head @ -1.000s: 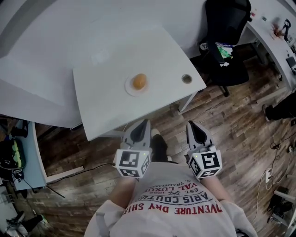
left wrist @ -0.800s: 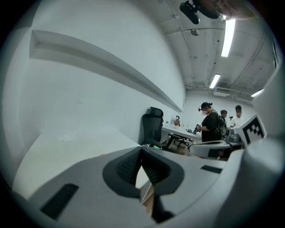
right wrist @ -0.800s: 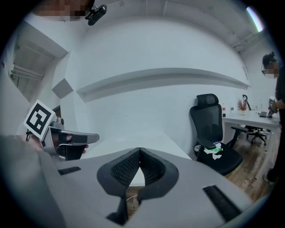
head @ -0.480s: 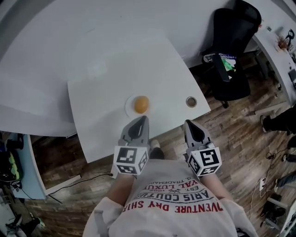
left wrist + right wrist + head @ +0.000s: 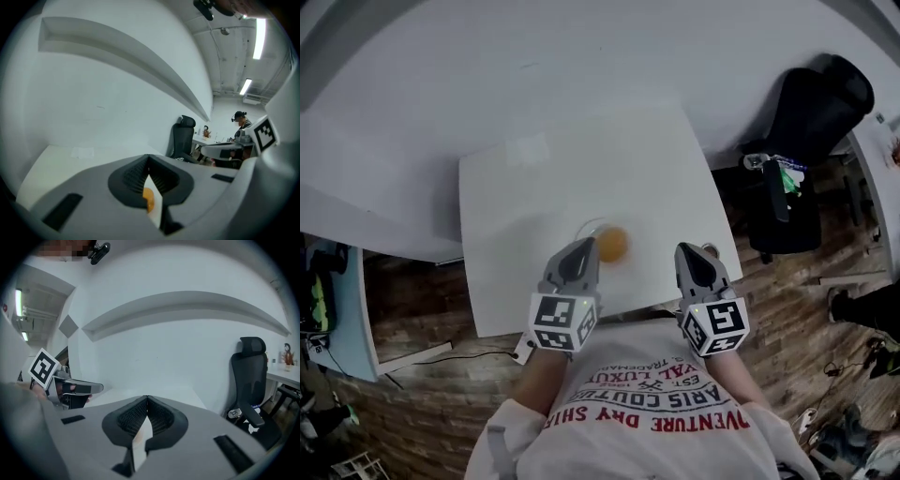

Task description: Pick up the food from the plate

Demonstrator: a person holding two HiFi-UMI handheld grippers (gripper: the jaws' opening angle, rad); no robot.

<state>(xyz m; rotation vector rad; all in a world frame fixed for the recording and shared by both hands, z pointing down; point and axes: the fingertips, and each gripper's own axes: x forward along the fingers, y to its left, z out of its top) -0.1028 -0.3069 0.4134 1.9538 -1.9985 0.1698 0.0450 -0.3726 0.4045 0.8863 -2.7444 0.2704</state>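
Food (image 5: 612,245), a round orange piece, is what to take, and both tools sit short of it. Nearest the person, the left gripper (image 5: 584,253) has its fingers pressed together on nothing. Its tip is just beside the food, at the near rim of the plate (image 5: 585,228). The right gripper (image 5: 687,255) is likewise closed and empty, over the near edge of the table (image 5: 581,169), right of the food and apart from it. A small round object (image 5: 711,250) lies just beyond its tip. The food rests on the plate, close to the table's front edge. To do this well, I judge the left jaws must spread wide before advancing, then straddle the piece at its widest and close gently, since a round shape may roll or squirt out. Keep the right gripper clear of the small object. Farther off, a chair (image 5: 811,112) stands beside the table, out of the way.
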